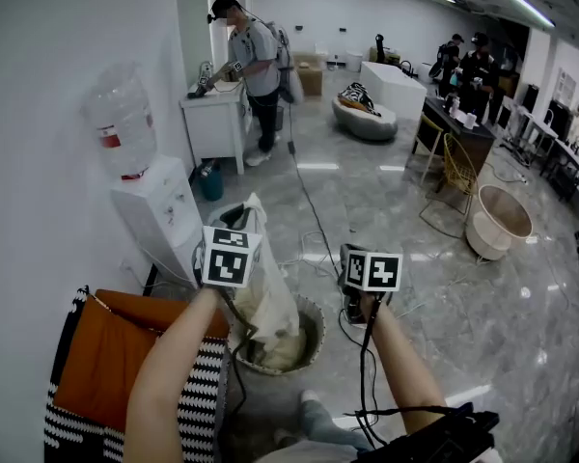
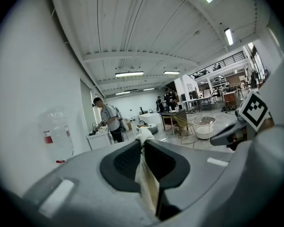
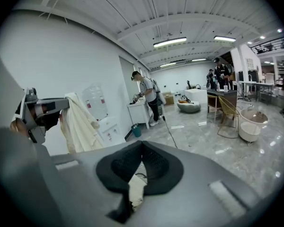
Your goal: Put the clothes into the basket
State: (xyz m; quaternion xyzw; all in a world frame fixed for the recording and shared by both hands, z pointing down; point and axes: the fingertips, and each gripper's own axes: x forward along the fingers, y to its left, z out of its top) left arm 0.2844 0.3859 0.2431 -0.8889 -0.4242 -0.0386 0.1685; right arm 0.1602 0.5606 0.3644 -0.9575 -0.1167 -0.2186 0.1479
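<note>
In the head view a cream cloth [image 1: 270, 297] hangs from my left gripper [image 1: 241, 228], its lower end down in the round woven basket [image 1: 316, 318] on the floor. The left gripper view shows that gripper [image 2: 143, 143] shut on the cloth [image 2: 146, 183], whose tip pokes out above the pads. My right gripper [image 1: 352, 257] hovers just right of the basket, apart from the cloth. In its own view its jaws [image 3: 142, 144] are shut with nothing pinched, and only pale fabric shows through the gap below. To its left it sees the left gripper [image 3: 64, 105] with the hanging cloth [image 3: 80, 126].
A water dispenser [image 1: 159, 201] stands against the left wall. A chair with an orange cushion [image 1: 106, 355] sits at lower left beside the basket. A black cable [image 1: 314, 215] runs across the glossy floor. A person [image 1: 251, 61] works at a white cabinet; another basket [image 1: 497, 220] stands far right.
</note>
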